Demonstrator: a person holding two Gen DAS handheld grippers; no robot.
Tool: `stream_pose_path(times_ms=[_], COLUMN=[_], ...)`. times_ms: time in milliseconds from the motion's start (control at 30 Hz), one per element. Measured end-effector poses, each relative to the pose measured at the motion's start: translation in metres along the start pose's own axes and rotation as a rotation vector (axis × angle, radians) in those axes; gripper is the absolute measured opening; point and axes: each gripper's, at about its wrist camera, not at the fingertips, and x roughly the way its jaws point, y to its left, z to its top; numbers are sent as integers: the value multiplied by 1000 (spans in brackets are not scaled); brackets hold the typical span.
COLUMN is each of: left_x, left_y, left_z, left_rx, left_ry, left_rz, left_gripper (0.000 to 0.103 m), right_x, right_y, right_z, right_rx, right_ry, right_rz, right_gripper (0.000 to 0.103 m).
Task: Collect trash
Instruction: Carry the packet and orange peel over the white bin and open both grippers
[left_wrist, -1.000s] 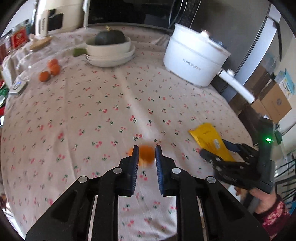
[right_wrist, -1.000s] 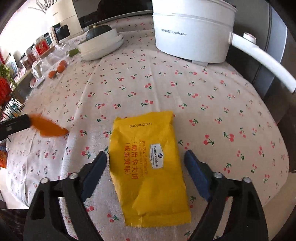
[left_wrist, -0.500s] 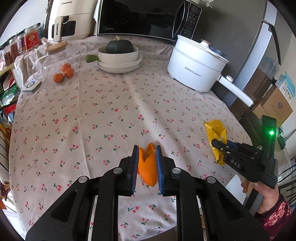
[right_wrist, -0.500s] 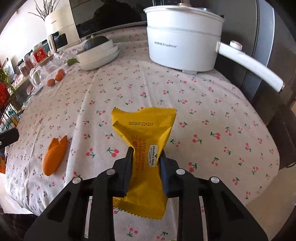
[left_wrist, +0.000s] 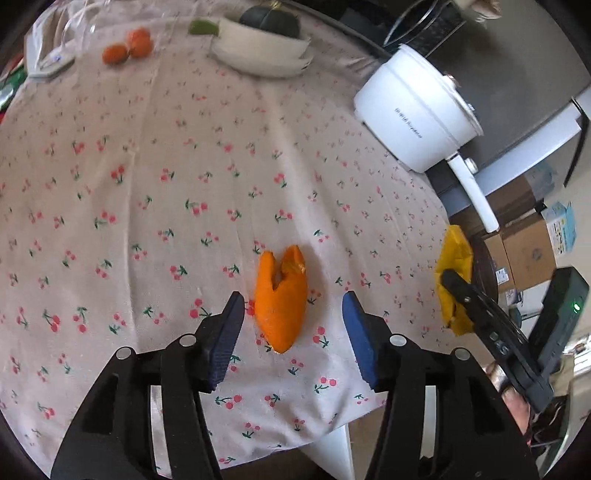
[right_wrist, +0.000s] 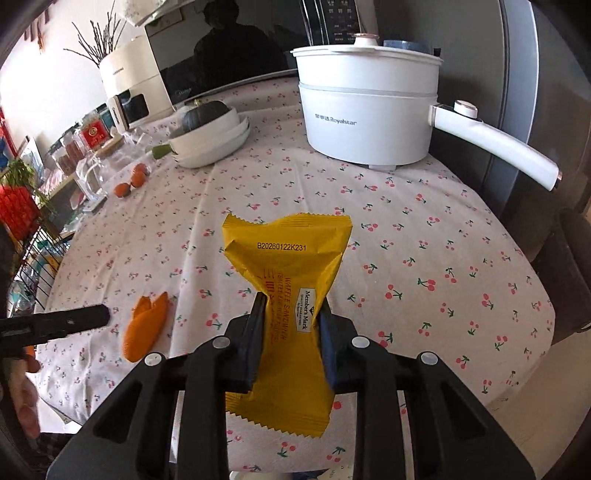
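Observation:
An orange peel (left_wrist: 281, 299) lies on the cherry-print tablecloth (left_wrist: 166, 177) near the front edge. My left gripper (left_wrist: 293, 325) is open, its jaws on either side of the peel's near end, not gripping it. The peel also shows in the right wrist view (right_wrist: 144, 326). My right gripper (right_wrist: 290, 325) is shut on a yellow snack wrapper (right_wrist: 288, 251) and holds it above the table. In the left wrist view the wrapper (left_wrist: 455, 273) hangs in the right gripper past the table's right edge.
A white electric pot (right_wrist: 365, 110) with a long handle (right_wrist: 495, 147) stands at the back right. Stacked white bowls holding a dark squash (right_wrist: 210, 136), small oranges (left_wrist: 127, 46) and a glass jar (right_wrist: 92, 173) sit at the back left. Cardboard boxes (left_wrist: 524, 251) stand beyond the table.
My left gripper was shut on the peel and has opened; the peel now lies on the cloth. My right gripper closed on the yellow wrapper and lifted it off the table.

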Motion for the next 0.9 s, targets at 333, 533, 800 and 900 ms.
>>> stream_pose_path(times_ms=[333, 533, 800, 900], left_x=[34, 40, 4, -14], left_y=[-39, -29, -32, -44], left_z=[-12, -14, -23, -26], left_rx=[180, 145, 119, 143], left_ry=[-7, -10, -84, -120], left_rz=[185, 191, 99, 66], left_gripper=[51, 16, 14, 13], right_x=[-15, -29, -75, -94], right_y=[0, -6, -4, -6], right_z=[-3, -8, -32, -48], right_rx=[-15, -13, -68, -46], right_ry=[-14, -28, -56, -62], right_rz=[5, 9, -6, 2], right_gripper=[27, 27, 27, 27])
